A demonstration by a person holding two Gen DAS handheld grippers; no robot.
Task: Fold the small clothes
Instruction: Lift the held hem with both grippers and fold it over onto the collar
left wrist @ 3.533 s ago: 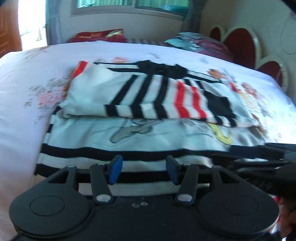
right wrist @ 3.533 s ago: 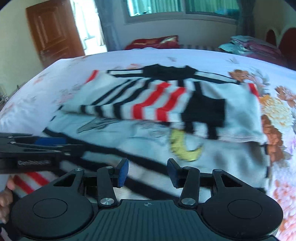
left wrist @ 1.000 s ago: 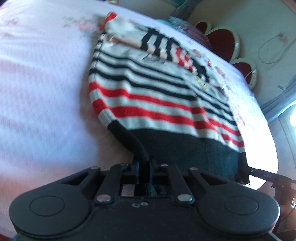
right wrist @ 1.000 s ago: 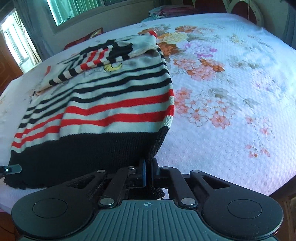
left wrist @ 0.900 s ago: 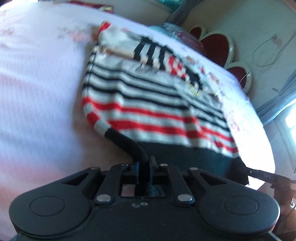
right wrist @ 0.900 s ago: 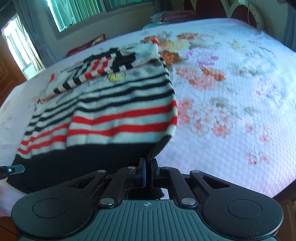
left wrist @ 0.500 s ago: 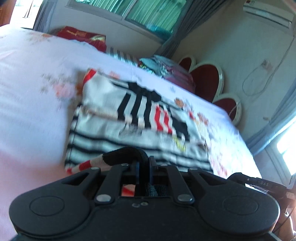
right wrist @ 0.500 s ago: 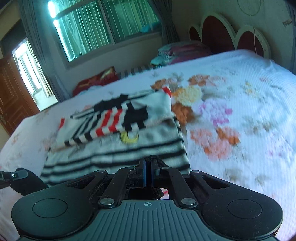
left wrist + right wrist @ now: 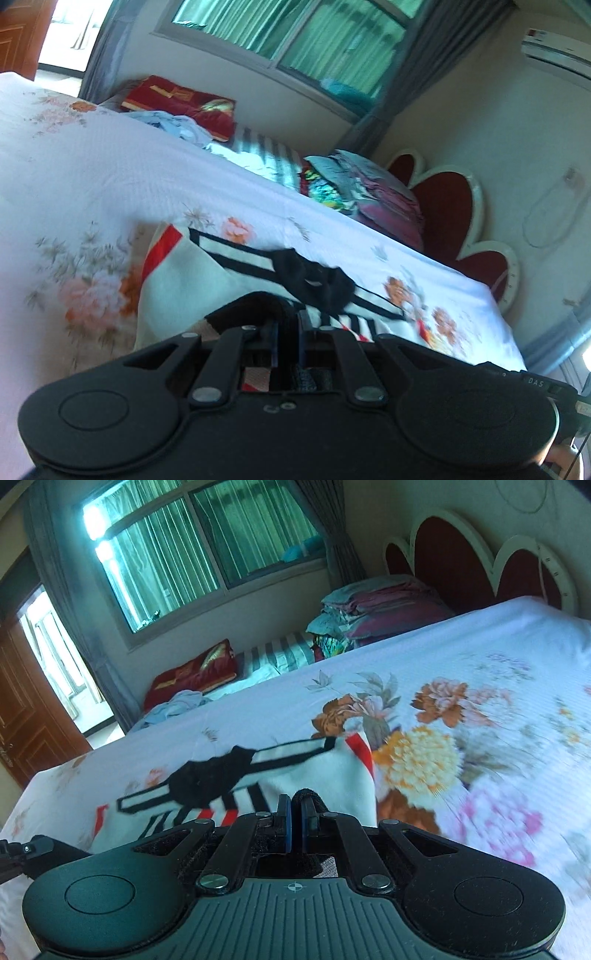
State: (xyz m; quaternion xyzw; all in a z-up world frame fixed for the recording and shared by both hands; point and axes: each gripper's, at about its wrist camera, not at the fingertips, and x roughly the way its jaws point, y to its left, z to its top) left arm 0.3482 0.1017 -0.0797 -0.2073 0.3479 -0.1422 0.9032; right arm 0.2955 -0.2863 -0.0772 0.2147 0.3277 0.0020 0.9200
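Here, both grippers [image 9: 287, 341] [image 9: 294, 821] clamped on sweater [image 9: 192, 280] hem.

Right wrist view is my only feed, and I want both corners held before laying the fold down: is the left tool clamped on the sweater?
Observer: Yes. The left tool is shut on the sweater; its black hem arches over the tool's tip.
Operator: Anything on the wall beyond the headboard?
Observer: A looped cable hangs from a wall socket, right of the headboard.
Operator: And higher up that wall?
Observer: An air conditioner, partly cut off by the frame.
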